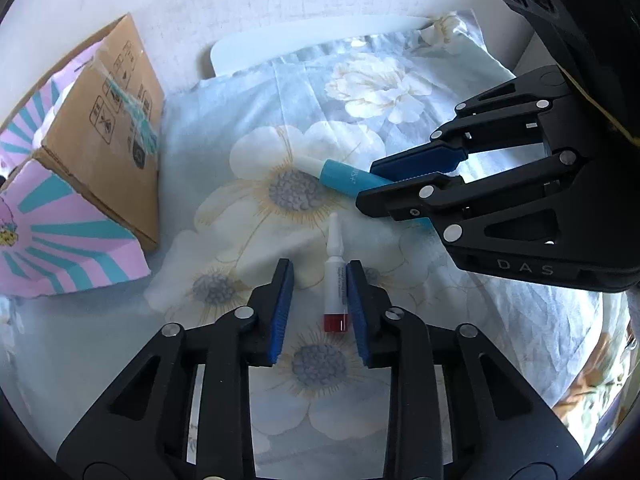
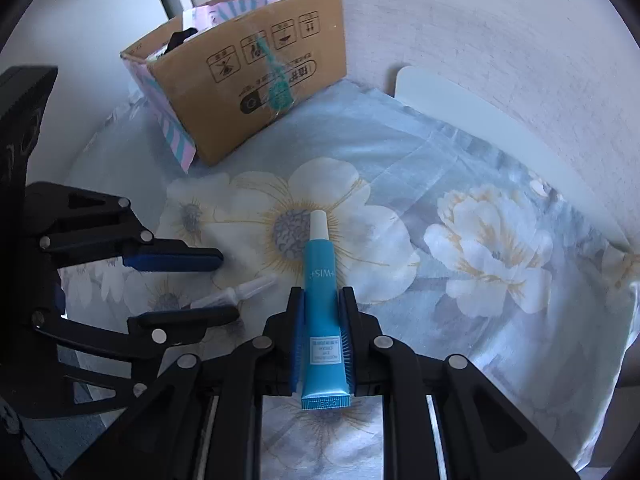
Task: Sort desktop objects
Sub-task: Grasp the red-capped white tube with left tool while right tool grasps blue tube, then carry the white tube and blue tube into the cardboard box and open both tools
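A small white tube with a red end [image 1: 335,280] lies on the floral cloth between the fingers of my left gripper [image 1: 320,270], which is open around it; the right pad touches its side. In the right wrist view this small tube [image 2: 240,292] lies between the left gripper's fingers [image 2: 224,286]. My right gripper [image 2: 322,296] is shut on a blue eye-cream tube with a white cap [image 2: 322,304], which points forward. In the left wrist view the right gripper [image 1: 366,184] grips the blue tube [image 1: 340,174] low over the cloth.
An open cardboard box [image 1: 108,132] with pink and teal striped lining stands at the left; it also shows in the right wrist view [image 2: 256,68]. A white flat board [image 2: 480,120] lies at the cloth's far edge against the wall. The floral cloth [image 2: 480,240] covers the surface.
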{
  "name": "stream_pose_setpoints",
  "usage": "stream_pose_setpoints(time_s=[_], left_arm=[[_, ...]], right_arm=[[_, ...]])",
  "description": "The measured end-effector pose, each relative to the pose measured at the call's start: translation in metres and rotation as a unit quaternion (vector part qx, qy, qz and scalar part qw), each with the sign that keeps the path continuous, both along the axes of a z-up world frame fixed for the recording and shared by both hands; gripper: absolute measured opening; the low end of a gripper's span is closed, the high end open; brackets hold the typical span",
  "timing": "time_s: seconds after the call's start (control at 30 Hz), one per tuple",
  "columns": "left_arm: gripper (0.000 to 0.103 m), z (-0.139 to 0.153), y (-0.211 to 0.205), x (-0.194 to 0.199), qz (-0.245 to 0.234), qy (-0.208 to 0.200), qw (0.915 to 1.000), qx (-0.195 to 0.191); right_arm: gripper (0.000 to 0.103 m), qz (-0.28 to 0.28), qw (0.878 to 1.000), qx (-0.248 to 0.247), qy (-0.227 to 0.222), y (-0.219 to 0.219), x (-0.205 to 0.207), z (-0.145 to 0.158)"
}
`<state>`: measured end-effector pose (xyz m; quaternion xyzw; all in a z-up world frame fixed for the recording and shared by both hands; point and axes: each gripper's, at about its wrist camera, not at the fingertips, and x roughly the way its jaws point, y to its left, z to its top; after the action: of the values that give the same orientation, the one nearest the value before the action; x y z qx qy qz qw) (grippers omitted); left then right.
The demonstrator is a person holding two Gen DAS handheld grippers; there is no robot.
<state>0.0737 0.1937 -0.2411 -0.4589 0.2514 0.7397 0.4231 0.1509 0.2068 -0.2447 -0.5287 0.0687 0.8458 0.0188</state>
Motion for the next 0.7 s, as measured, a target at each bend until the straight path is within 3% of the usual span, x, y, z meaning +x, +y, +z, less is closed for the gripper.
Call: stream_pose_setpoints(time_s=[0.07, 0.43, 0.7], left_arm=[[0.010, 0.000, 0.002, 0.005, -0.014, 0.007, 0.9999, -0.004], [0.010, 0.002, -0.005, -0.002, -0.017, -0.027, 0.9995, -0.007], [0.010, 0.028, -0.012, -0.006, -0.031, -0.034, 0.9989, 0.010]], right_arm=[[0.016, -0.007, 1.000, -0.003, 0.004, 0.000, 0.002, -0.001], [0.016, -0.033, 0.999, -0.004, 0.004, 0.004, 0.005, 0.003], [0.016, -0.050, 0.999, 0.008, -0.002, 0.007, 0.014, 0.028]])
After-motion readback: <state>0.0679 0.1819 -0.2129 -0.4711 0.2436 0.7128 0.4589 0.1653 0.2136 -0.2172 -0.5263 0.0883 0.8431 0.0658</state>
